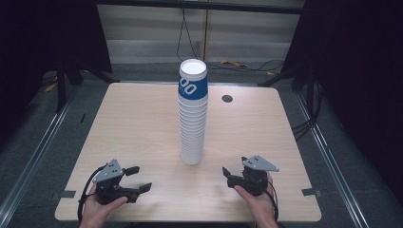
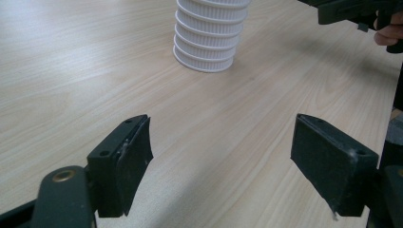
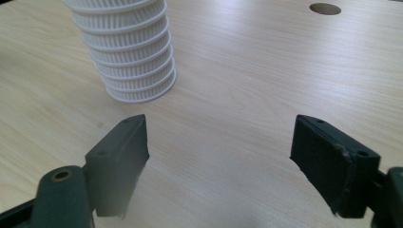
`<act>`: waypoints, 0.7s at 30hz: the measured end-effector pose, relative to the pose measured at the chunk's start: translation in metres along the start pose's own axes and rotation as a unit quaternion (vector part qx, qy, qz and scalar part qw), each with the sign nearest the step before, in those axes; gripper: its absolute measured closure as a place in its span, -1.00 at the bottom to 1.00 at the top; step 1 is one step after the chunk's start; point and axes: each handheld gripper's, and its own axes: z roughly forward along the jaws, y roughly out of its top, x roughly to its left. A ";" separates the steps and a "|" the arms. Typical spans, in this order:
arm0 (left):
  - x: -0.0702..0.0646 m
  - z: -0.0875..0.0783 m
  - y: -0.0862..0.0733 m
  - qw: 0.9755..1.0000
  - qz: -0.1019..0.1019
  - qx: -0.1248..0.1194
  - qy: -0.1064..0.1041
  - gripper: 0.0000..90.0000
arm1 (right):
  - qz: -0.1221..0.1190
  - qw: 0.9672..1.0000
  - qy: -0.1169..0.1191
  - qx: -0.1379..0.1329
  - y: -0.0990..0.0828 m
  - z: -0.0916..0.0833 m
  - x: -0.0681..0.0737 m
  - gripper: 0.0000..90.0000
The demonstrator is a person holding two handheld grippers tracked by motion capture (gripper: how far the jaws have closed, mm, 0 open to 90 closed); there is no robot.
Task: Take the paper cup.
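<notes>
Bare table (image 1: 142, 118) surrounds the cup stack (image 1: 193, 114), the lone obstacle.

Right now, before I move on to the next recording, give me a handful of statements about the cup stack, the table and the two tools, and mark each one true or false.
1. The tall stack of white ribbed paper cups stands upright on the light wooden table. True.
2. The top cup lies on its side beside the stack. False: the top cup with the blue band sits on the stack, mouth up.
3. The left tool is open with nothing between its jaws. True.
4. The right tool is clamped on the stack. False: its jaws stand apart over bare wood, short of the cups.
5. A dark round hole sits in the tabletop beyond the stack. True.
</notes>
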 end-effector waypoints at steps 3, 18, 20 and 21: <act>-0.001 0.002 0.000 1.000 -0.001 0.004 -0.001 -0.54 | 0.006 1.000 0.012 -0.014 0.000 -0.007 -0.001 -0.41; 0.002 0.007 -0.004 1.000 -0.015 0.019 -0.001 -0.54 | 0.016 0.999 0.049 -0.017 0.008 -0.007 -0.008 -0.40; 0.002 0.007 -0.004 1.000 -0.014 0.019 -0.002 -0.54 | 0.020 0.998 0.056 -0.021 0.010 -0.008 -0.007 -0.40; 0.001 0.007 -0.005 1.000 -0.014 0.020 -0.003 -0.54 | 0.021 0.998 0.058 -0.021 0.011 -0.009 -0.007 -0.40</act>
